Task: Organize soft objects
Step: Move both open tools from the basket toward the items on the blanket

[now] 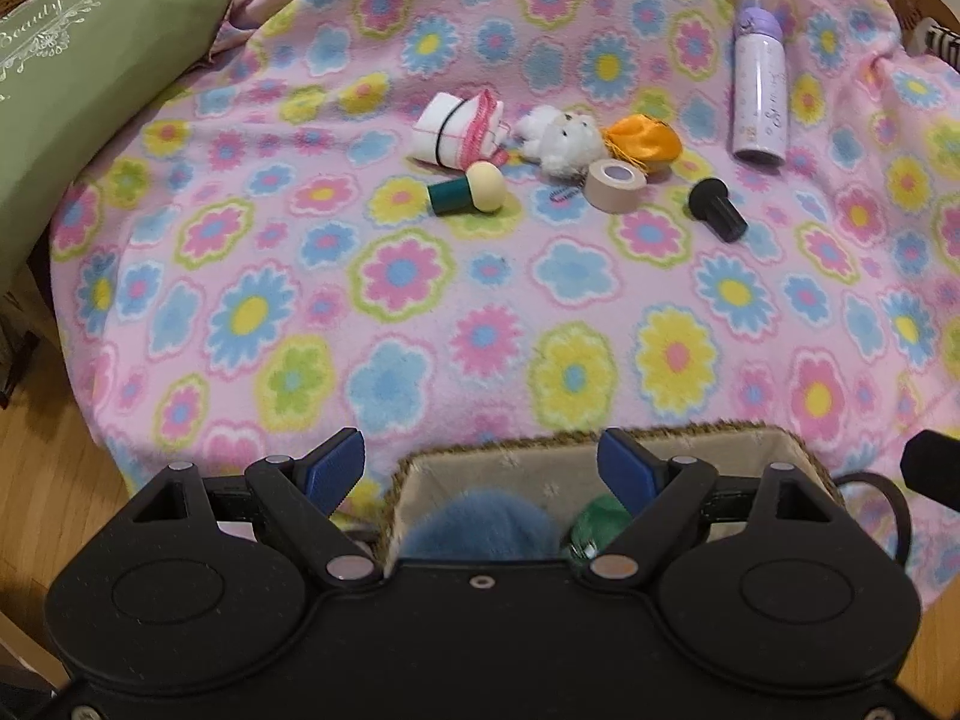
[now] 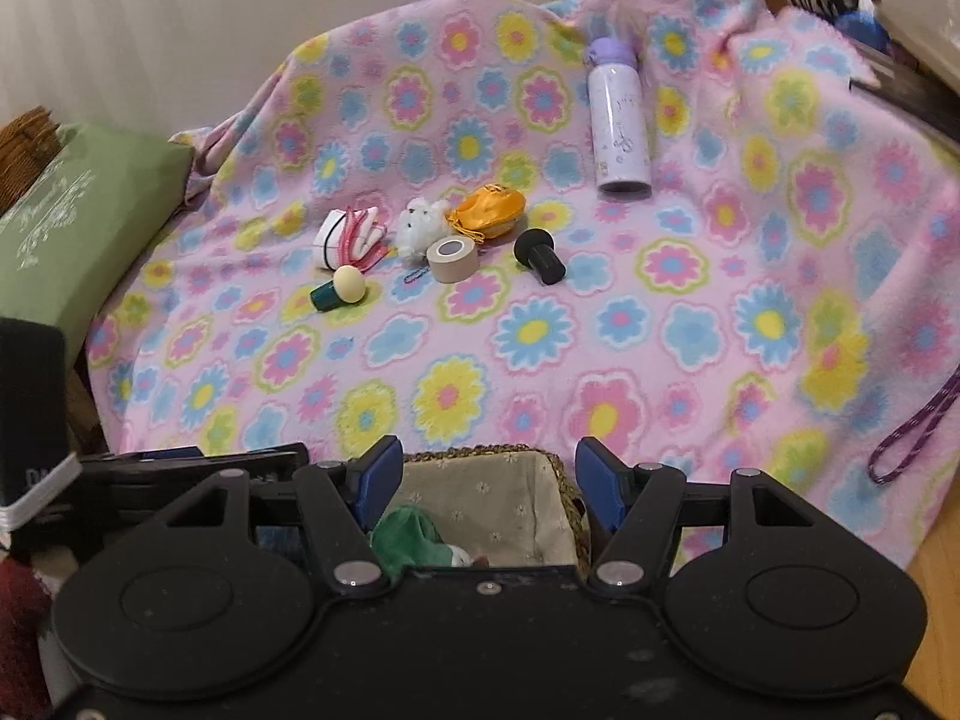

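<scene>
Both my hand-held grippers, left [image 1: 483, 468] and right [image 2: 489, 474], are released and empty over the near woven fabric-lined basket [image 1: 708, 441]. Blue fluffy thing [image 1: 480, 525] and green plush [image 2: 405, 531], I think, are in. White fluffy toy [image 1: 561, 135], orange satin pouch [image 1: 645, 141] and pink-and-white rolled cloth [image 1: 459, 129] still lie far off on the flowered fleece blanket [image 1: 420, 330].

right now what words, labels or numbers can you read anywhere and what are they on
"Beauty": white script on the green cushion, with ornament around it.
Purple bottle: cursive print down its side, too small and blurred to read.
Black device at the right wrist view's left edge: white letters, cut off, unreadable.
Nothing else carries text.
</scene>
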A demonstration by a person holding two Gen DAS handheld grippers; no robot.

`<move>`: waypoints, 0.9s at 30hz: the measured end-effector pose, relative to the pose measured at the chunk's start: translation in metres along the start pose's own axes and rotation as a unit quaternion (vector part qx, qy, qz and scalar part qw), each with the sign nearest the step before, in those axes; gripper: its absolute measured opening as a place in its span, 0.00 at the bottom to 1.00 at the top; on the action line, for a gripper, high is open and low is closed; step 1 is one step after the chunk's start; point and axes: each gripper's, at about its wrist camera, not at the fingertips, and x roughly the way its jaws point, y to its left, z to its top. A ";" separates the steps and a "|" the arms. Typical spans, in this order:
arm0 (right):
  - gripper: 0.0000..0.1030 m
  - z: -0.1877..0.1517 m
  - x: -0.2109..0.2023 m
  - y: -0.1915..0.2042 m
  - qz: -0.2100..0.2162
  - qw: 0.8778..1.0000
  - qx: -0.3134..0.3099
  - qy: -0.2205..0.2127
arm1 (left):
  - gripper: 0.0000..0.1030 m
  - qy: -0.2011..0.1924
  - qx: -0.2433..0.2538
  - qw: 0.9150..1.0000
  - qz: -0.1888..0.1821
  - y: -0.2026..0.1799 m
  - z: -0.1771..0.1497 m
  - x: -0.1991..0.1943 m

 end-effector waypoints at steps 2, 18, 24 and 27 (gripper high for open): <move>0.62 0.000 -0.009 0.006 -0.001 1.000 -0.017 -0.009 | 0.79 -0.002 0.001 1.000 -0.004 -0.002 -0.001 -0.004; 0.65 -0.001 -0.086 0.052 0.004 0.989 -0.089 -0.117 | 0.79 -0.078 -0.014 0.997 -0.013 0.010 -0.022 -0.046; 0.69 0.009 -0.087 0.050 0.006 0.985 -0.083 -0.154 | 0.79 -0.094 -0.014 0.995 -0.008 0.016 -0.014 -0.047; 0.69 0.018 -0.073 0.040 0.003 0.986 -0.065 -0.152 | 0.79 -0.103 -0.007 0.995 -0.003 0.018 -0.007 -0.045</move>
